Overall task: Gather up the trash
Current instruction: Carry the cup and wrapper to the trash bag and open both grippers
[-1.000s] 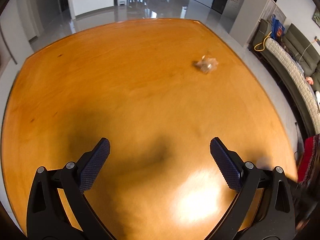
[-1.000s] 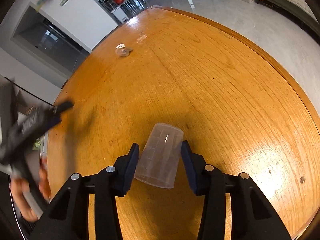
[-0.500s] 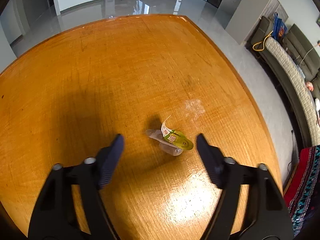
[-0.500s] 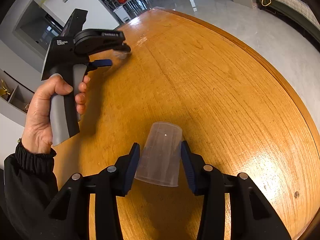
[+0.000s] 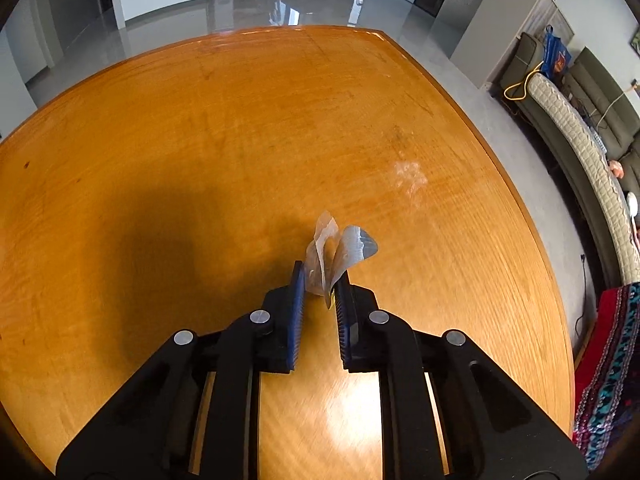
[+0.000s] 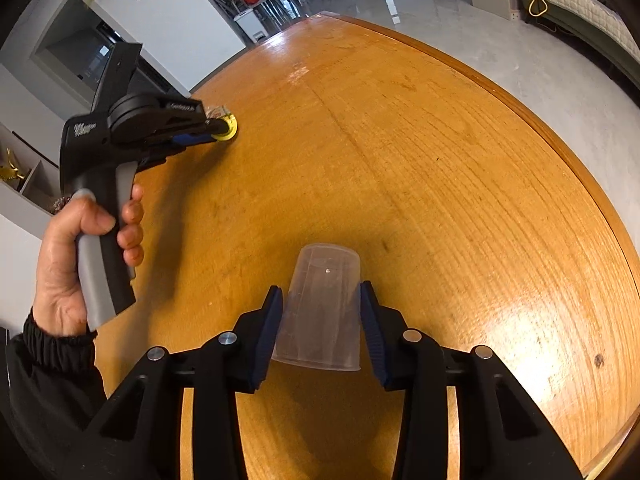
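On your left side, the left gripper [image 5: 320, 280] has just clamped onto the crumpled wrapper [image 5: 340, 250] at the wooden table [image 5: 240, 128]; lift it straight up so the thin film cannot slip. To the right, the right gripper [image 6: 322, 300] grips the upside-down plastic cup [image 6: 320, 304]; turn it mouth-up and keep it steady to receive the wrapper.

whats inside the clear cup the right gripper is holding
Nothing shows inside the clear cup: through its wall only the wooden table is visible. The right gripper fingers cover its sides, and its mouth faces the camera's lower edge, so the rim area stays partly hidden.
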